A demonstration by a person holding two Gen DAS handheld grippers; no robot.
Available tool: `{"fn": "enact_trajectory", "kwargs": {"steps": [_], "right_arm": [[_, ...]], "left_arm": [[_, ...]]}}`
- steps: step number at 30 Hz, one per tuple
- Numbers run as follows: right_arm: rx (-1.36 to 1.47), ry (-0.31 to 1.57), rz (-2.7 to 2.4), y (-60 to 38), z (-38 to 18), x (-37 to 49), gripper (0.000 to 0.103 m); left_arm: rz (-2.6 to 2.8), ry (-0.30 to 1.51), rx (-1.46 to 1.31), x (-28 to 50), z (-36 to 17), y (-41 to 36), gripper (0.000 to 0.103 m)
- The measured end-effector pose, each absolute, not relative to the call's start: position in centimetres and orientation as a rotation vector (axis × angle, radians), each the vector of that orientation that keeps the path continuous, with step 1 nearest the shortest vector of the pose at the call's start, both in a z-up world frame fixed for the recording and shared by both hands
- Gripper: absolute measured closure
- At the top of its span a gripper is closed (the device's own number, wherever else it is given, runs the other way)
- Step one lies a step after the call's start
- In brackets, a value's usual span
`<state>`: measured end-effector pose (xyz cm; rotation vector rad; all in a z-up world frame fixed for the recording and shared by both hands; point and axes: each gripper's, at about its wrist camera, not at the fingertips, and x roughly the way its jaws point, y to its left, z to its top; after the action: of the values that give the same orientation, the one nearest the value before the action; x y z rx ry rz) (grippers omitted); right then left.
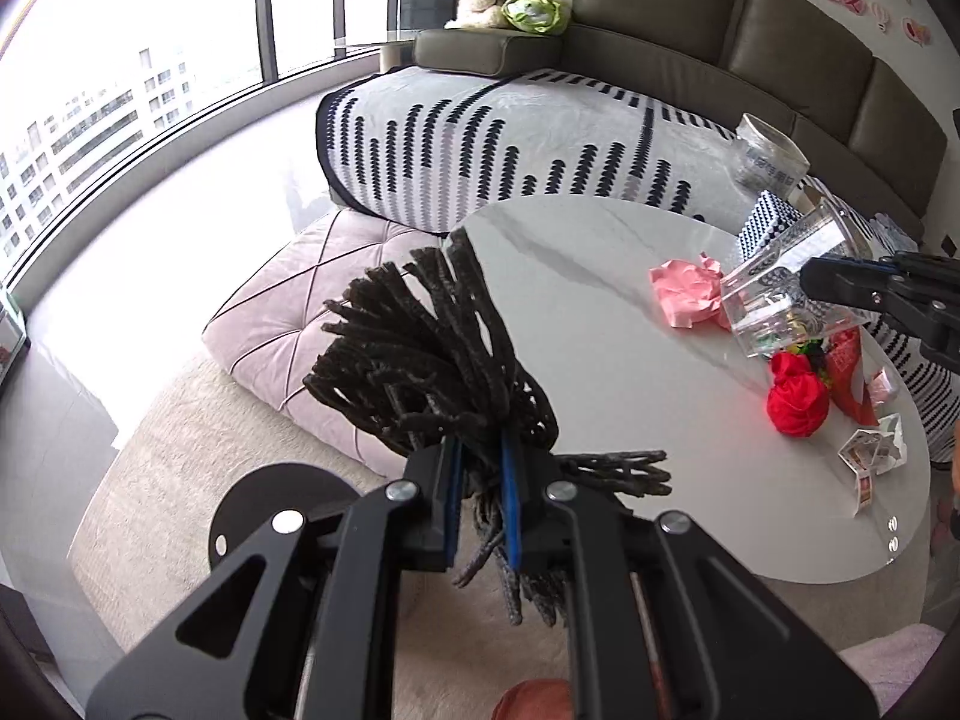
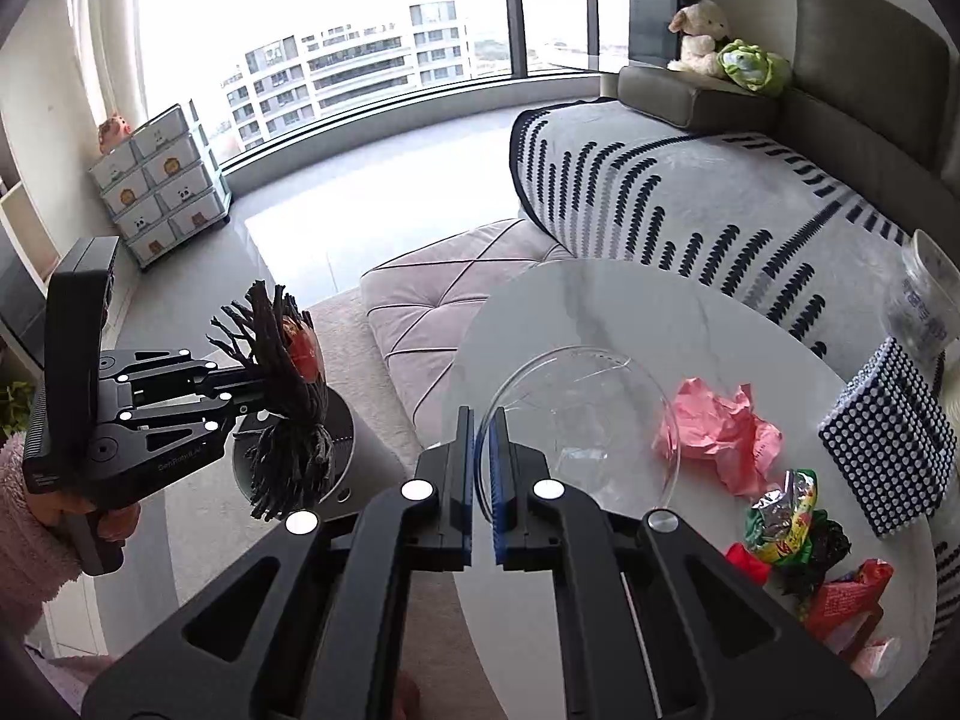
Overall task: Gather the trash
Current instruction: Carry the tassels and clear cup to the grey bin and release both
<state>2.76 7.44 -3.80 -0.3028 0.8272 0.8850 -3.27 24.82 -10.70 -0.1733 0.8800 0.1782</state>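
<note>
While held off the near rim of the round marble table (image 2: pixel 600 312), above open carpet: left gripper (image 1: pixel 480 468) clenched on a bundle of dark fuzzy cords (image 1: pixel 432 354), shaggy, splayed, something orange perhaps tucked inside. Right gripper (image 2: pixel 483 480) pinching the rim of a clear glass bowl (image 2: pixel 588 414) over the table. Crumpled pink paper (image 2: pixel 720 438) and bright wrappers (image 2: pixel 786 516) toward the table's far-right edge.

Grey sofa (image 2: pixel 864 120) under a patterned blanket (image 2: pixel 690 192), plush lamb (image 2: pixel 699 36), pink ottoman (image 2: pixel 444 300), animal-faced drawers (image 2: pixel 162 180).
</note>
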Motion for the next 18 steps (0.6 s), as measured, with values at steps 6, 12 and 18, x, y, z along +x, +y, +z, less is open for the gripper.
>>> {"fn": "enact_trajectory", "kwargs": {"steps": [6,12,18], "right_arm": [[-0.381,0.837,1.085,16.3,-5.2,0.0,0.099],[-0.461,0.866,1.231,24.1,-7.9,-3.9,0.099],[-0.544,0.912,1.289,29.7,-11.8,-6.8,0.099]], "left_arm": [[0.361,0.887,-0.237,-8.8,-11.0,30.4,0.091],[0.528,0.904,-0.312,-13.1,-12.3,34.6,0.091],[0.633,0.925,-0.375,-16.0,-14.3,36.9,0.091]]}}
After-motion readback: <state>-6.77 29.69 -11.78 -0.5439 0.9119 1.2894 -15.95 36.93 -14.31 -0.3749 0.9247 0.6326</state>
